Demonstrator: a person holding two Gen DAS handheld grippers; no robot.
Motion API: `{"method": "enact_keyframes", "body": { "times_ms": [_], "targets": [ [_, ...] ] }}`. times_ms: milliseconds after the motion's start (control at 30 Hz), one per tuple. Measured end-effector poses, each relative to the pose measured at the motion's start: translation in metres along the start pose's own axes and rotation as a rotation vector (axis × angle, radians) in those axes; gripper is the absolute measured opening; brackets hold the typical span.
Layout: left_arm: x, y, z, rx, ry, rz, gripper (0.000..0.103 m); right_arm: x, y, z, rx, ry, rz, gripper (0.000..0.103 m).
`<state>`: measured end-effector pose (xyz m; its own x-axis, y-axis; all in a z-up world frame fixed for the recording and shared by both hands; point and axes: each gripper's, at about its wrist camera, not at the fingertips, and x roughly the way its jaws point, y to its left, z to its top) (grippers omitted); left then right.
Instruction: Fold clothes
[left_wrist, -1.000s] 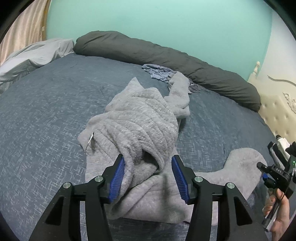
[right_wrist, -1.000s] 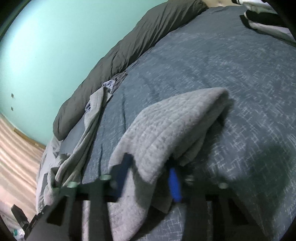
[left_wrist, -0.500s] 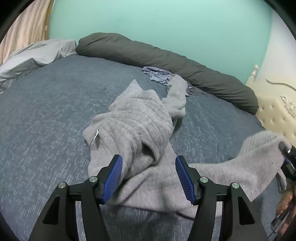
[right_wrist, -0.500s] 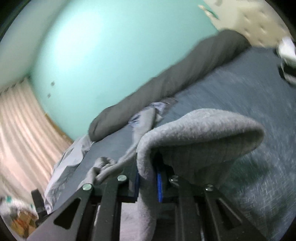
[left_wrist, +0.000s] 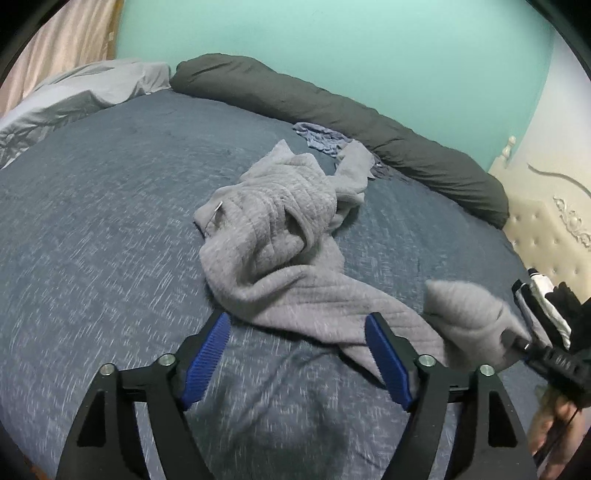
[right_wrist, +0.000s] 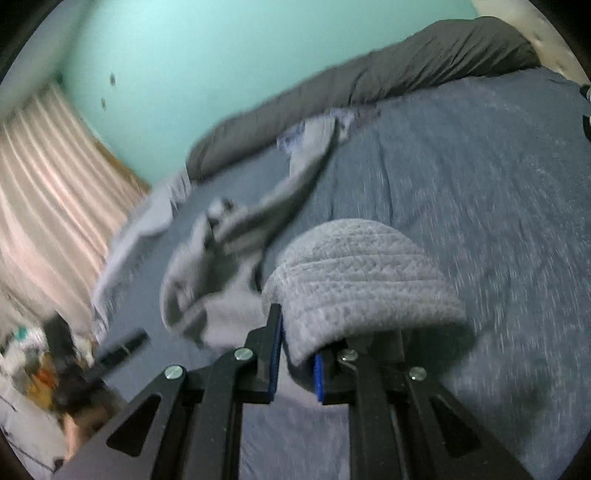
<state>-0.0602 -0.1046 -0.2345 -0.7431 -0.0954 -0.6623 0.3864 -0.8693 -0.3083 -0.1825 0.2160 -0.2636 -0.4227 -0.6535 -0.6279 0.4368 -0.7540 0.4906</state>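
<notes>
Mint-green walls back a wide bed (left_wrist: 110, 229) covered in a dark blue flecked quilt, with a long charcoal bolster pillow (left_wrist: 332, 110) along its far edge. On the quilt lies a light grey ribbed knit garment (left_wrist: 273, 236), bunched in the middle. Its long axis runs diagonally in the left wrist view, from a sleeve end near the bolster, beside a small crumpled blue-grey cloth (left_wrist: 321, 136), down toward the lower right, where its other end is lifted off the bed.

A second ago the bunched part sat between the left claw's blue pads; now the garment lies ahead of them and free, and the right-hand end, then flat on the quilt, is raised.

The left gripper (left_wrist: 299, 354) has just been opening and stands wide, with nothing between its fingers, only quilt below. The right gripper (right_wrist: 297, 360) is nearly closed, its blue pads pinching a fold of the grey knit, which drapes over its right finger. A person's hand (left_wrist: 554, 432) holds that claw's grip at the frame edge.
</notes>
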Motion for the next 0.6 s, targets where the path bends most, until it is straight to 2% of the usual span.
{"method": "enact_keyframes", "body": {
  "times_ms": [167,267,400,600],
  "targets": [
    [-0.011,0.0,-0.014,-0.014,0.011,-0.008,0.088,-0.004,0.003,-0.016,-0.036,0.115,-0.057,0.018],
    [-0.013,-0.004,-0.02,-0.004,0.012,-0.018,0.089,-0.015,0.0,-0.018,-0.082,0.149,-0.122,0.023],
    [-0.015,-0.008,-0.027,0.006,0.0,-0.044,0.09,-0.051,-0.015,-0.018,-0.067,0.139,-0.15,0.033],
    [-0.006,-0.006,-0.035,0.002,0.016,-0.04,0.091,-0.091,-0.051,0.005,0.035,0.053,-0.216,0.042]
  ]
}}
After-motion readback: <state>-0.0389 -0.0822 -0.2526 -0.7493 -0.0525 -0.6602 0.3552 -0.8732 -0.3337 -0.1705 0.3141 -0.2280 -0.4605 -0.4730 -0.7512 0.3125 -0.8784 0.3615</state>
